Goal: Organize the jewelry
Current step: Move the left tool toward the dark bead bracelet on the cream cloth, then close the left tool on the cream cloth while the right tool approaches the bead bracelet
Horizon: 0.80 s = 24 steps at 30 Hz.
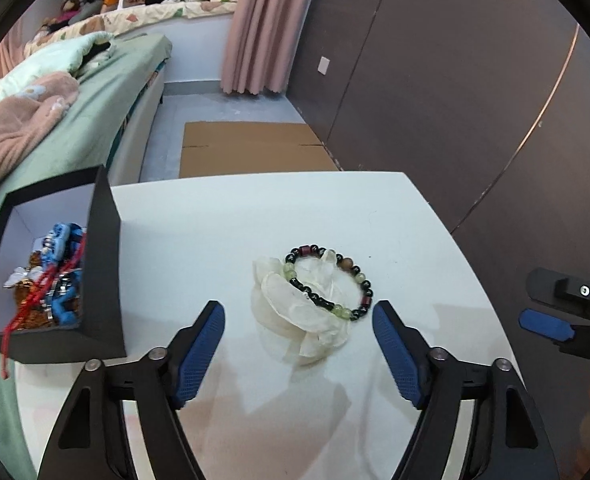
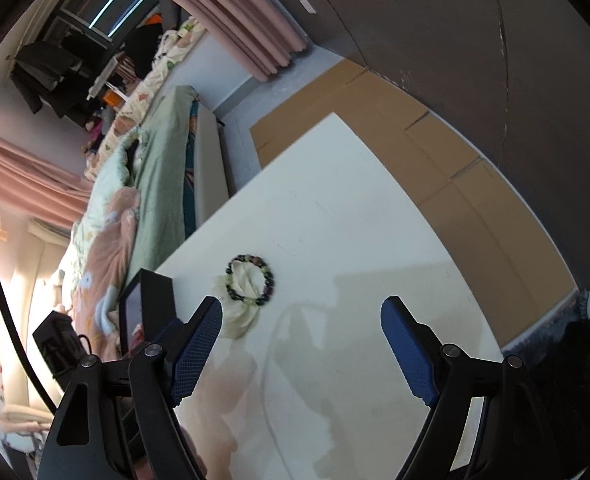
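the left gripper [image 1: 298,316] hung nearest the lens, its blue-padded fingers [image 1: 199,354] spread wide and grasping nothing above a white table [image 1: 223,220]. just beyond its fingertips a beaded bracelet [image 1: 329,282] of dark, pale green and reddish beads lay flat on the table, resting partly on a crumpled white cloth [image 1: 295,312]. to the left of the bracelet, at the table's edge, stood an open black box [image 1: 103,264] holding a jumble of blue, silver and amber pieces [image 1: 53,276], a red cord [image 1: 9,340] trailing over its front wall. the right gripper [image 1: 555,320] showed at the bracelet's far right, off the table's side. in its own view the right gripper [image 2: 301,312] was likewise released, fingers [image 2: 409,352] wide apart and empty, with the bracelet [image 2: 250,280] and cloth [image 2: 237,312] lying just past its left fingertip and the box [image 2: 151,304] left of them. behind the table, flattened cardboard [image 1: 251,148] covered the floor beside a bed with green bedding [image 1: 83,120] and a pink curtain [image 1: 263,28].
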{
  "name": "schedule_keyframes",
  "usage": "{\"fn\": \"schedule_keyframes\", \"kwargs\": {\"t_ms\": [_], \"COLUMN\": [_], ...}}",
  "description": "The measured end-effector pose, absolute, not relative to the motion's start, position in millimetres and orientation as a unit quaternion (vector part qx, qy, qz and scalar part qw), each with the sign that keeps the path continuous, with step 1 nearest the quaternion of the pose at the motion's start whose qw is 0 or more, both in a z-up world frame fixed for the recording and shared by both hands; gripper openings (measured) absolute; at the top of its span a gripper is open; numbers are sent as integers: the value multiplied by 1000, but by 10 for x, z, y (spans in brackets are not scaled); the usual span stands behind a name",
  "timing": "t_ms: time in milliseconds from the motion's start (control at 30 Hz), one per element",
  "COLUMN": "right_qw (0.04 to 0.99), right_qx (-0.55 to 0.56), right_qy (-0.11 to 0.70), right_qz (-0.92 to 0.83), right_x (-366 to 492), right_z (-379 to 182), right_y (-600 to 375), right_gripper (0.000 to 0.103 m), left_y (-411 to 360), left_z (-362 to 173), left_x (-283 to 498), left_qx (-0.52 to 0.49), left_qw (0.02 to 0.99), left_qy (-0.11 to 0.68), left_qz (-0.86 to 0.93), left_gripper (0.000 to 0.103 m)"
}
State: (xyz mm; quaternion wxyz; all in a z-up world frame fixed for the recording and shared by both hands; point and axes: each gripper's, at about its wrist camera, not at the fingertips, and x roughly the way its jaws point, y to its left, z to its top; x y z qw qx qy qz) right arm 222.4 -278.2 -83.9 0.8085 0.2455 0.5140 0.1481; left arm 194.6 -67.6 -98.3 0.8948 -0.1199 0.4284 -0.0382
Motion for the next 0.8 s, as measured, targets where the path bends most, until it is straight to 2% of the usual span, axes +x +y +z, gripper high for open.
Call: {"fn": "schedule_keyframes", "kwargs": {"t_ms": [67, 167, 200, 233, 267, 367, 700, 800], "right_qw": [808, 809, 809, 808, 807, 804, 803, 804], "right_qx": [244, 238, 237, 237, 236, 232, 219, 212], "right_qy": [516, 516, 518, 519, 520, 526, 531, 532], "right_qz": [148, 147, 148, 149, 150, 151, 158, 160], "right_x": [2237, 2251, 2258, 2265, 2271, 2291, 2319, 2331], "right_z": [-851, -848, -850, -857, -863, -889, -946, -959], "right_y": [-2790, -2787, -2779, -2772, -2760, -2715, -2531, -2456], "right_gripper": [83, 83, 83, 83, 83, 83, 79, 74], "left_y": [-679, -654, -640, -626, -616, -590, -486, -413], "left_z": [-1035, -1127, -1155, -1182, -1204, -1160, -633, -549], "left_x": [1984, 2031, 2045, 2057, 2075, 2055, 1755, 1724], "left_qx": [-123, -137, -145, -153, -159, -171, -179, -180], "left_qw": [891, 885, 883, 880, 876, 879, 900, 904], "left_qy": [435, 443, 444, 447, 452, 442, 384, 374], "left_qz": [-38, -43, -47, -53, -56, -62, -103, -98], "left_gripper": [68, 52, 35, 24, 5, 0, 0, 0]}}
